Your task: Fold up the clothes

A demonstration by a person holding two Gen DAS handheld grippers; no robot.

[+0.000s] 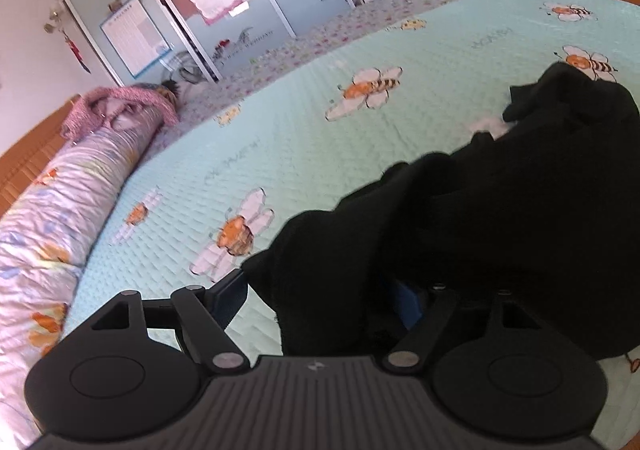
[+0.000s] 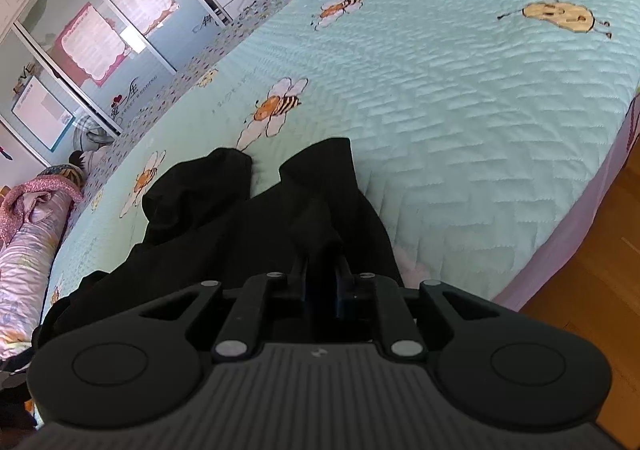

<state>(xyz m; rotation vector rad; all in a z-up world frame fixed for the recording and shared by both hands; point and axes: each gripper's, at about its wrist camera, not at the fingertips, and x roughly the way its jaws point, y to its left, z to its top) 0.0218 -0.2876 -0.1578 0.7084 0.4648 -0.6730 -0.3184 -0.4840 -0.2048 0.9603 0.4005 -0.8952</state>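
Note:
A black garment (image 1: 500,210) lies crumpled on the mint bee-print bedspread (image 1: 360,138). My left gripper (image 1: 320,290) sits low over its near edge with the jaws wide apart. A fold of the cloth lies loosely between them and covers most of the right finger, while the left finger (image 1: 230,294) stands bare beside the cloth. In the right wrist view the same black garment (image 2: 248,226) spreads toward the left. My right gripper (image 2: 324,270) has its fingers close together, with a raised ridge of the cloth pinched between them.
A rolled floral quilt (image 1: 60,210) with a pink blanket (image 1: 120,110) lies along the bed's left side. Sliding wardrobe doors (image 1: 192,10) stand beyond the bed. The bed's right edge (image 2: 568,250) drops to a wooden floor (image 2: 600,290). Bare bedspread (image 2: 460,90) stretches ahead of the garment.

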